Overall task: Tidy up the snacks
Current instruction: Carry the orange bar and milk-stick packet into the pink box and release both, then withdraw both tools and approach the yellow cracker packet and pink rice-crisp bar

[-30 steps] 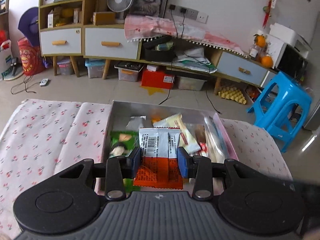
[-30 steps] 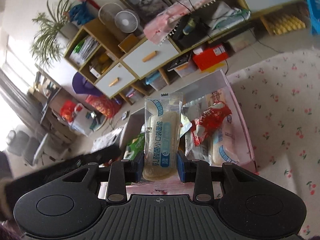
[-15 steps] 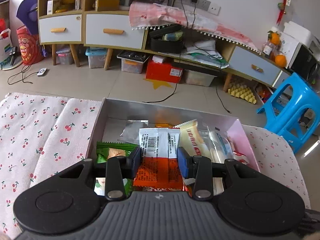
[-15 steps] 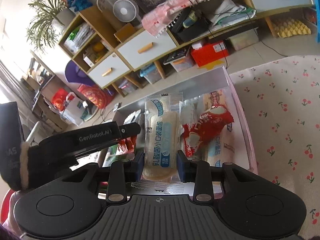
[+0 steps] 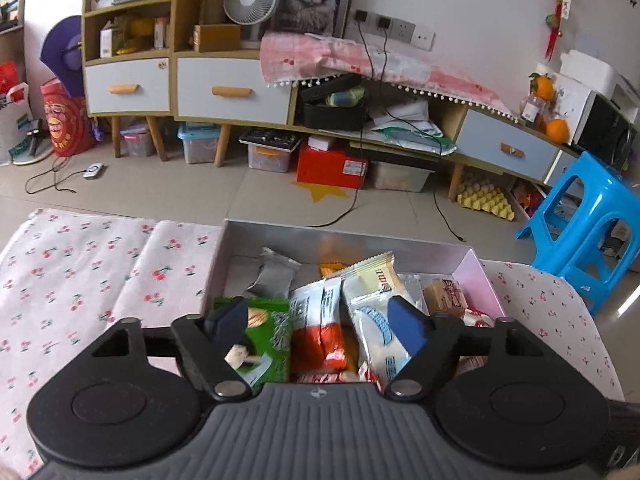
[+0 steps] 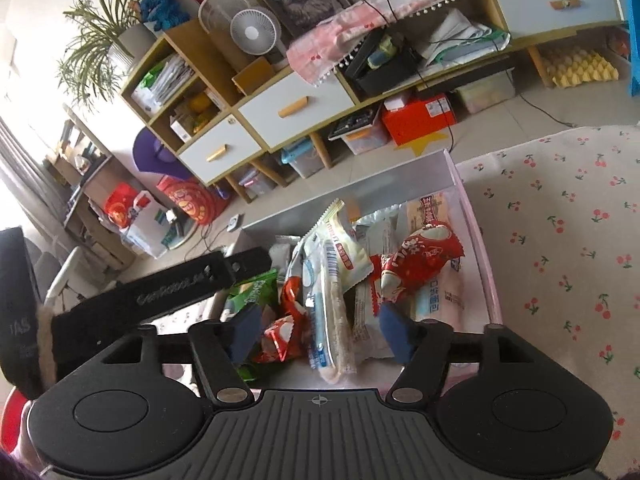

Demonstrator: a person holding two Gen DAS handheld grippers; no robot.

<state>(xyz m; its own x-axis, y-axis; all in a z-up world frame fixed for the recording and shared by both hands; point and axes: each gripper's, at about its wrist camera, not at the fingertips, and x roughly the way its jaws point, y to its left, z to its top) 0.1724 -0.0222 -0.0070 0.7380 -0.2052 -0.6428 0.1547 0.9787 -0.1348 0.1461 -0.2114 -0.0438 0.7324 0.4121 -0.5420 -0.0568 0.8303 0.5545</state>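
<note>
Snacks (image 5: 320, 320) in box (image 5: 476, 268), left claw (image 5: 316, 320) and right claw (image 6: 320, 330) angled down, spread apart

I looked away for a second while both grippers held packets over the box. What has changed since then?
Both jaws have just been opening. The left gripper let go of the orange-and-white packet, the right gripper of the long white bread packet; both now lie in the snack box. The box and cherry-print cloth stayed put.
</note>
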